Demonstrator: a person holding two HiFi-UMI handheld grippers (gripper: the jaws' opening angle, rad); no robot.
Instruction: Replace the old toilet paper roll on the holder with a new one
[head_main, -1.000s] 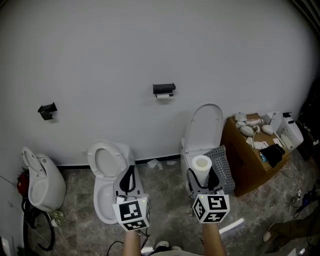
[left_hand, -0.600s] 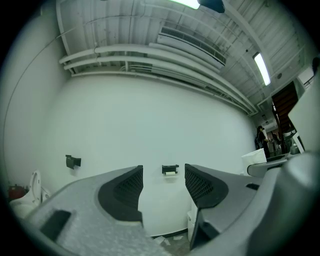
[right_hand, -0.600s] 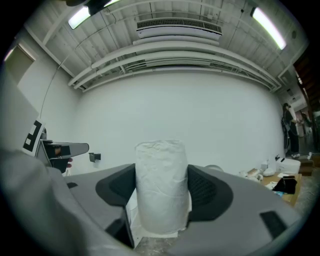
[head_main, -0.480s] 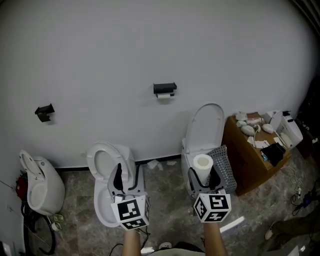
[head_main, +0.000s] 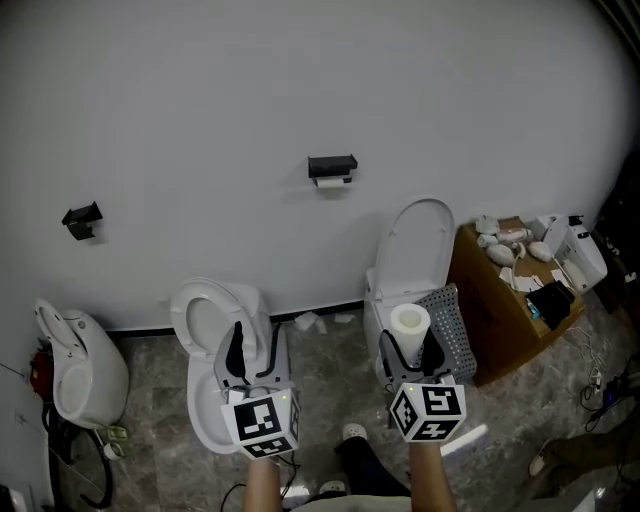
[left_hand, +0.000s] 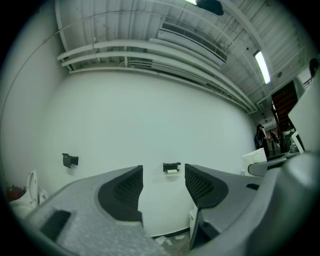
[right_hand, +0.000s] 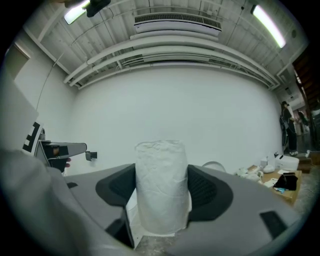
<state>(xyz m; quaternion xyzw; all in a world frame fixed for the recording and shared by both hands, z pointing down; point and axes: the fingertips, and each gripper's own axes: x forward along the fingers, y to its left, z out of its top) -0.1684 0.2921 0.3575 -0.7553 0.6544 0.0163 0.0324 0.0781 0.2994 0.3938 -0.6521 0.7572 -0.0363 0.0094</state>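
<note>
head view: my right gripper (head_main: 410, 345) clasps the new roll (head_main: 409, 322) upright, well below and right of the wall holder (head_main: 332, 165); my left gripper (head_main: 249, 345), below-left of it, gapes empty. old roll (head_main: 333, 181) still on the holder; removal and swap remain
</note>
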